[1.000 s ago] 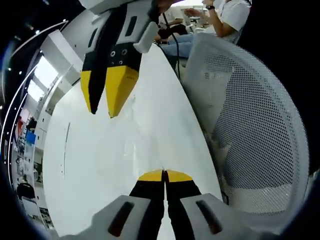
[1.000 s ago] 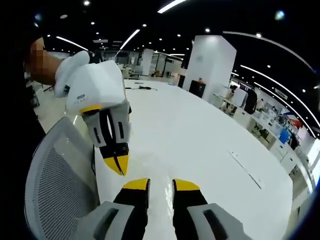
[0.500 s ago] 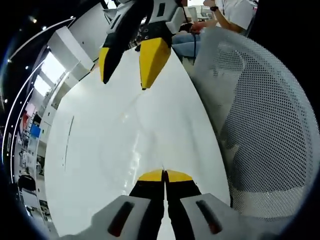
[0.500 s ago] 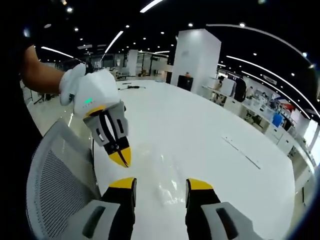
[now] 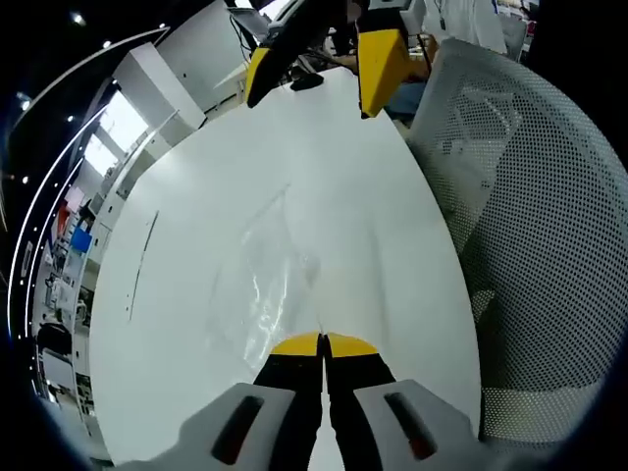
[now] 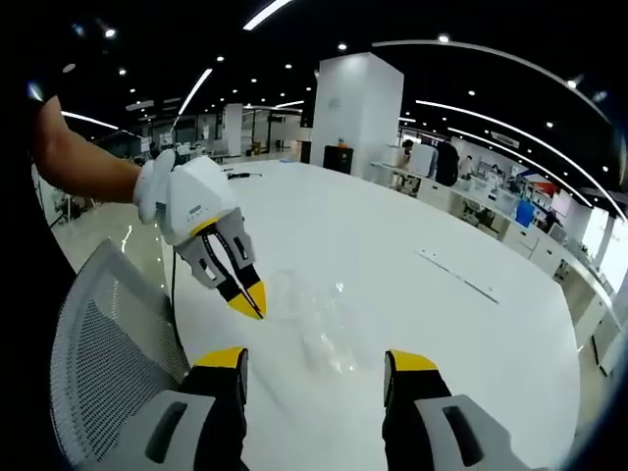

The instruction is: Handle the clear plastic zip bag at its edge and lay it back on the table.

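The clear plastic zip bag [image 5: 263,287] lies crumpled on the white table [image 5: 177,324], its near edge running in between the jaws of my left gripper [image 5: 322,343], which is shut on it. In the right gripper view the same left gripper [image 6: 250,304], held in a white-gloved hand, comes in from the left with its yellow tips closed at the bag's [image 6: 319,334] left edge. My right gripper [image 6: 316,361] stands wide open over the bag's near side with nothing between its fingers. In the left gripper view the right gripper [image 5: 319,69] hangs open above the table's far end.
A white mesh chair [image 5: 535,245] stands close against the table's edge, also beside the left gripper [image 6: 88,334]. A thin slot [image 6: 456,278] runs in the tabletop. People sit past the table's far end [image 5: 461,20]. A white pillar [image 6: 358,98] rises behind.
My right gripper's jaws have spread much wider and it has drawn away from the bag. The left gripper has stayed shut at the bag's edge, and the bag now shows more crumpled.
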